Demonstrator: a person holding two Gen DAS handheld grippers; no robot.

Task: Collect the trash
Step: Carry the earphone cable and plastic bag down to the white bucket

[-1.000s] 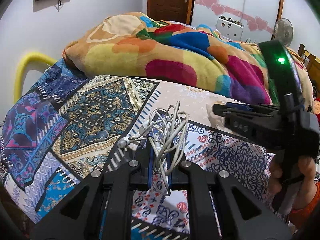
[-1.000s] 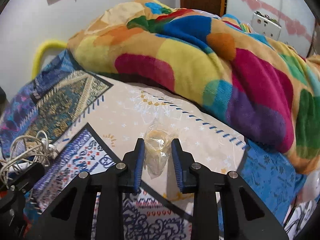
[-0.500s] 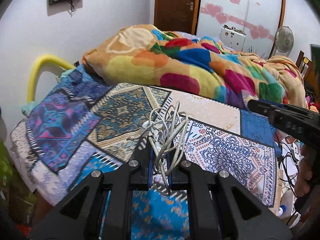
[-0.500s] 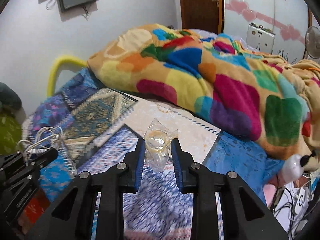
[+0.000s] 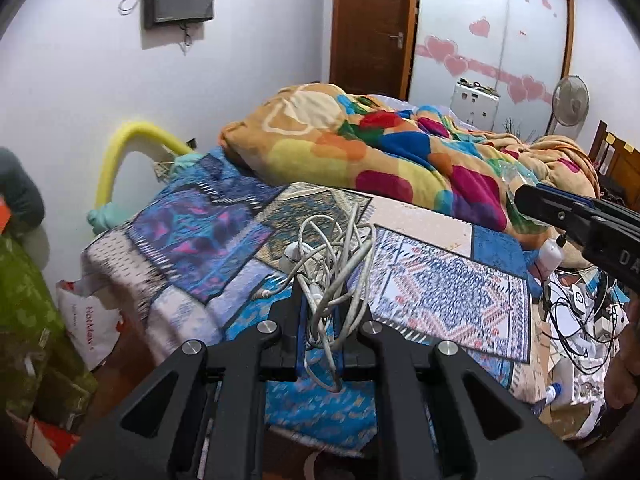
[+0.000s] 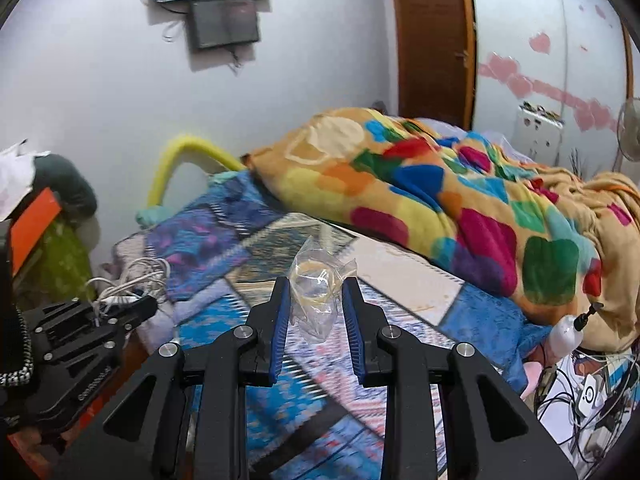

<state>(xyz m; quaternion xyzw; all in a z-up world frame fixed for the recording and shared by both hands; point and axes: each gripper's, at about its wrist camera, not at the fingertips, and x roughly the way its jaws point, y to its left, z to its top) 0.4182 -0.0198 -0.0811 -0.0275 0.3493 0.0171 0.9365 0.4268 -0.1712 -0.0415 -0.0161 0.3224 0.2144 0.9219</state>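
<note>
Currently one tangled white cable bundle [image 5: 332, 264] is pinched in the left hand-held gripper [image 5: 320, 312]; one crumpled clear plastic wrapper [image 6: 316, 292] is clamped by the right hand-held gripper [image 6: 316, 312]. Both hang above the bed [image 5: 440, 292] edge, clear of one multicoloured blanket [image 5: 380, 152].

Left gripper [image 5: 320, 312] clamped tight, jaws nearly meeting; right gripper [image 6: 316, 300] narrowly parted, pads pressing inward, angled downward.

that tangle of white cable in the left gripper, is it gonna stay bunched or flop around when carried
Probably floppy: the white cable bundle is pinched low in the left hand-held gripper, and loose loops fan out above its fingers. One strand hangs down below the grip, so it may snag. It looks light, with thin cords and one small plug.
</note>
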